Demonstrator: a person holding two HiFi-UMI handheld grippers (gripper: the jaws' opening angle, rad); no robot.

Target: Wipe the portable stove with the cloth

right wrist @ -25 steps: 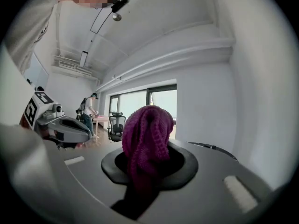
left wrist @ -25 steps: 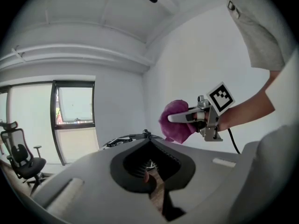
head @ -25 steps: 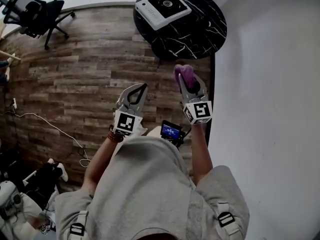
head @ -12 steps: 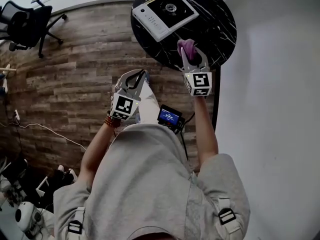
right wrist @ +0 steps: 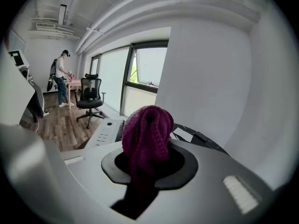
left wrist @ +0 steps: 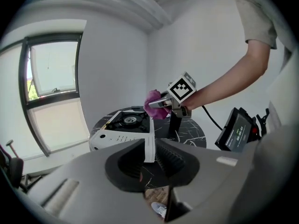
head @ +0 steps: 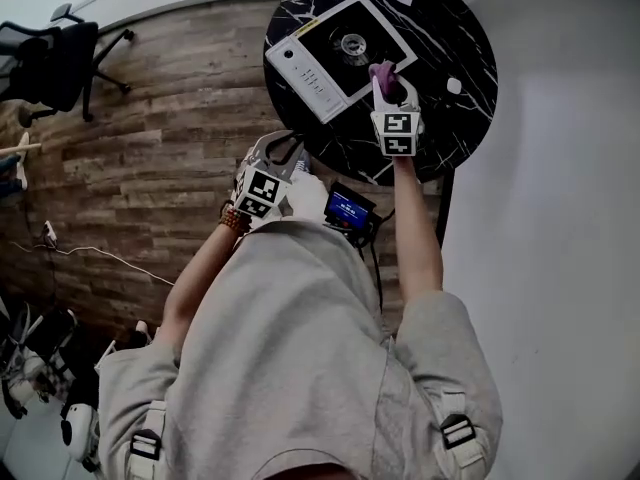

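The cloth (right wrist: 147, 134) is a purple knit, rough and ribbed, with a matt look. The portable stove (head: 338, 53) has a smooth white casing, plastic or painted metal, and a dark top plate. The round table (head: 460, 38) looks like polished black marble with white veins. The floor (head: 150, 148) is grained wood planks. The wall (head: 560, 168) is matt white.

Grey short-sleeved shirt (head: 290, 348), beaded wristband (head: 231, 219)

No readable words or numbers. Only black-and-white square markers on left cube (head: 262, 193) and right cube (head: 397, 133). Print on screen (head: 347, 210) between them, and on stove (head: 312, 68) ahead, too small.
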